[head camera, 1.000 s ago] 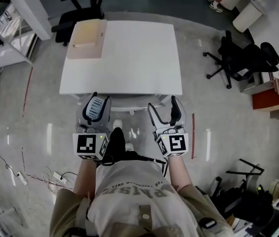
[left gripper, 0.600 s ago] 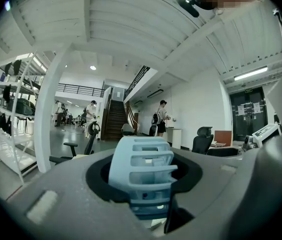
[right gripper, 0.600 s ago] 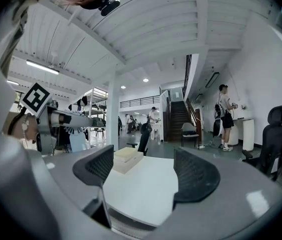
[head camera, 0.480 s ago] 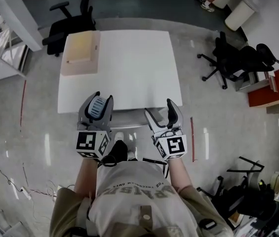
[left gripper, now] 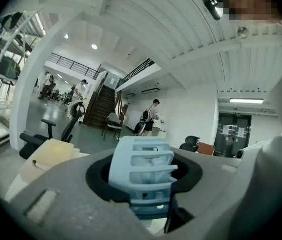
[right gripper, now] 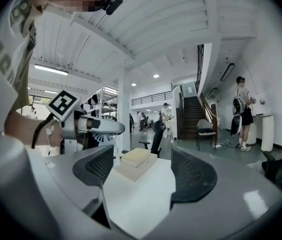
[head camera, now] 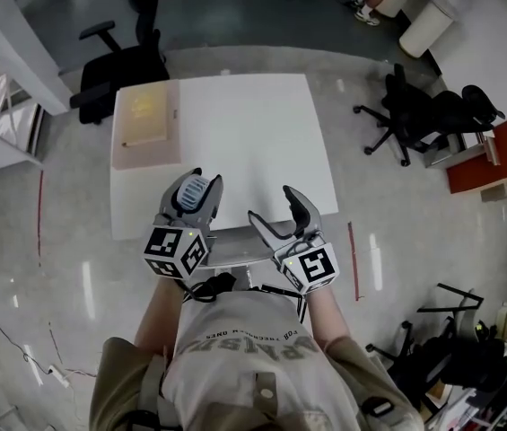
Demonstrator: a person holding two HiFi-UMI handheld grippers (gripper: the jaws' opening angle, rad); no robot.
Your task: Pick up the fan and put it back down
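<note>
I've got the tabletop straight ahead, with a box on its far left corner. My left gripper is over the near edge, left of centre, with the fan clamped between its jaws. My right gripper is just to its right, jaws apart over bare tabletop. An office chair stands beyond the far left corner, and other chairs stand off to the right.

**Person's outfit and rig.** Pale beige short-sleeved T-shirt with dark printed lettering; khaki trousers. The left grey plastic two-jaw gripper and right grey plastic two-jaw gripper each carry a black-and-white square-marker cube. The right gripper's pads are dark and mesh-textured.
</note>
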